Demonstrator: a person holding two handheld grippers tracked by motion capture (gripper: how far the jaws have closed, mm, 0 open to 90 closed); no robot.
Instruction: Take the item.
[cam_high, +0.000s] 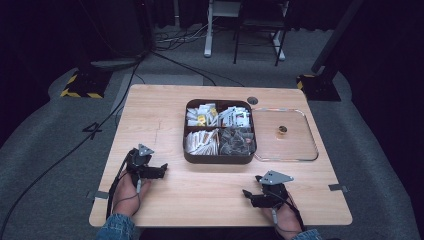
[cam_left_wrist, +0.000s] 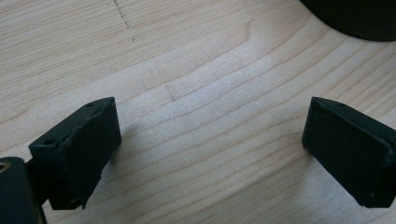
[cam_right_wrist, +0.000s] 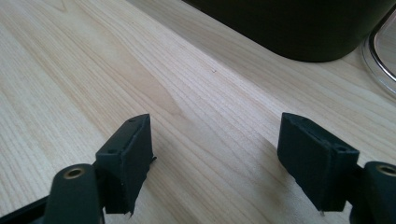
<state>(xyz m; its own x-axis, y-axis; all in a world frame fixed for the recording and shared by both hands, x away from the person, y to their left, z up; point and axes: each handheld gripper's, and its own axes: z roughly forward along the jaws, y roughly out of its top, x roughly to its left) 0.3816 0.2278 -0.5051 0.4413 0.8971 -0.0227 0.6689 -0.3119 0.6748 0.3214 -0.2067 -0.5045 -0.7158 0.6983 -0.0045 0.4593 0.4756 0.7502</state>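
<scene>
Our grippers wait before the box
Left gripper and right gripper, both released, hold nothing; dark compartment box sits mid-worktop beyond their fingers

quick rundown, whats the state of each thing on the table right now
box: open, four compartments all filled with packets
lid: off, lying flat on the table just right of the box, knob up
left gripper: open, nothing between the jaws, low over bare table
right gripper: open, nothing between the jaws, low over bare table
table: bare wood around the box
</scene>
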